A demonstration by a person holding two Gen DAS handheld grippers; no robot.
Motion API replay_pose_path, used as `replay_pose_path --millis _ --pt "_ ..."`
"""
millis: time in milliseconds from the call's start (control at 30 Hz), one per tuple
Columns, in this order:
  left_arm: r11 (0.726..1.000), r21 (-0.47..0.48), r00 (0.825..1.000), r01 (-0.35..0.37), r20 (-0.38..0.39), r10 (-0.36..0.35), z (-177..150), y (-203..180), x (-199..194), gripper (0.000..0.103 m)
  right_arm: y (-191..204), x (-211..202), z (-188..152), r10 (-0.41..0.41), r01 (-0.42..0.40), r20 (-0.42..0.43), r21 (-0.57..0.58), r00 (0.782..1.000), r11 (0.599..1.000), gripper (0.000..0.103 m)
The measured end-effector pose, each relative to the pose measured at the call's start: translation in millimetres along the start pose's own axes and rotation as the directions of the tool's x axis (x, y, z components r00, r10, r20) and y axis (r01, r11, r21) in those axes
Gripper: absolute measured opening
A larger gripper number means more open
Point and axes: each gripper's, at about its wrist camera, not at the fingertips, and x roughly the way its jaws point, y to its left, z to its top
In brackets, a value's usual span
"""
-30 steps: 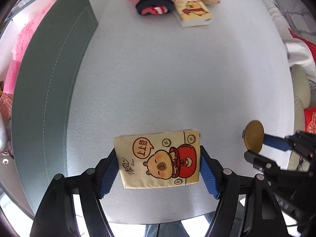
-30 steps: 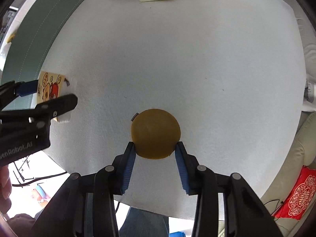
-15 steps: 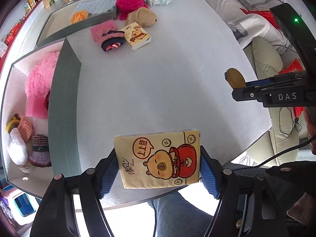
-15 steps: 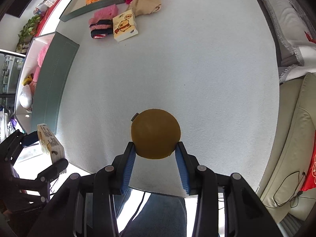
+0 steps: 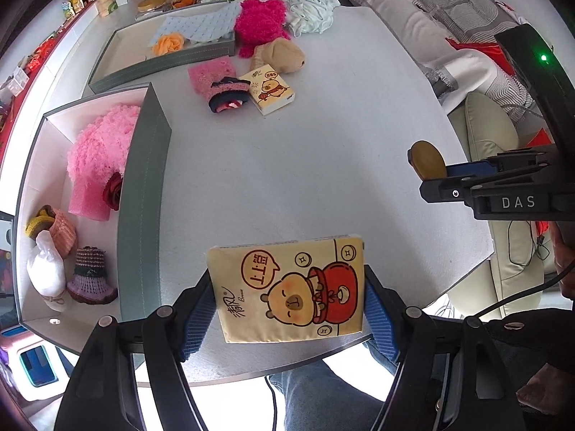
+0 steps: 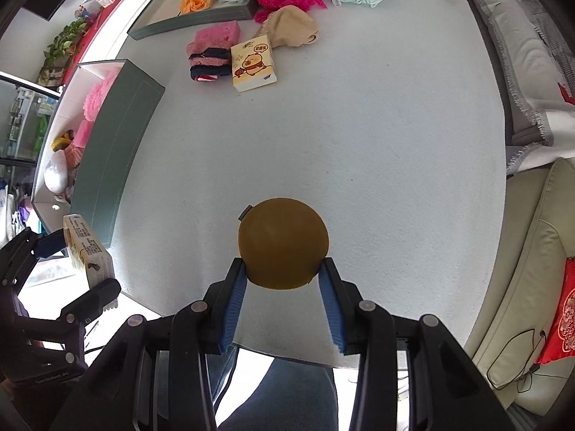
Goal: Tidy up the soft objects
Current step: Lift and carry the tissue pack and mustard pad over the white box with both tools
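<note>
My left gripper (image 5: 289,305) is shut on a yellow tissue pack (image 5: 287,291) with a cartoon bear, held high over the near edge of the white table (image 5: 287,165). My right gripper (image 6: 284,280) is shut on a flat brown round pad (image 6: 283,243), also lifted above the table. The tissue pack (image 6: 84,248) shows at the left of the right wrist view. The brown pad (image 5: 427,160) shows at the right of the left wrist view. A grey-green box (image 5: 143,186) at the left holds pink fluffy items and knitted hats.
At the far side lie a second tissue pack (image 5: 267,91), a pink sponge (image 5: 210,75), striped socks (image 5: 228,97), a tan plush (image 5: 282,55), a magenta fluffy toy (image 5: 260,25) and pale green cloth (image 5: 311,7). A shallow tray (image 5: 158,54) holds an orange flower. A sofa stands at the right.
Both grippers have risen from the table with their loads, so much more of the table, the box and the far items shows. The left gripper also shifted and rolled.
</note>
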Motion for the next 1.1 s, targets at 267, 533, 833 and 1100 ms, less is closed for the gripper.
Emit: replay_pose_path --millis 267,533,833,1100 --pt "1.000 -0.005 1.000 0.003 0.004 -0.003 -7 1 -5 0.075 4 0 -3 -0.006 0.006 -0.005 -0.012 1.000 1.000 0.044" --pt "1.000 -0.019 1.000 0.006 0.002 -0.006 -9 4 -6 0.075 3 2 -3 -0.007 0.007 -0.008 -0.012 1.000 1.000 0.044" --pt "1.000 -0.028 1.000 0.009 -0.001 -0.009 -10 5 -5 0.075 4 5 -4 -0.008 0.008 -0.013 -0.015 1.000 1.000 0.044" --pt "0.999 -0.031 1.000 0.011 0.003 -0.010 -11 6 -5 0.075 5 4 -5 -0.011 0.011 -0.012 -0.016 1.000 1.000 0.044"
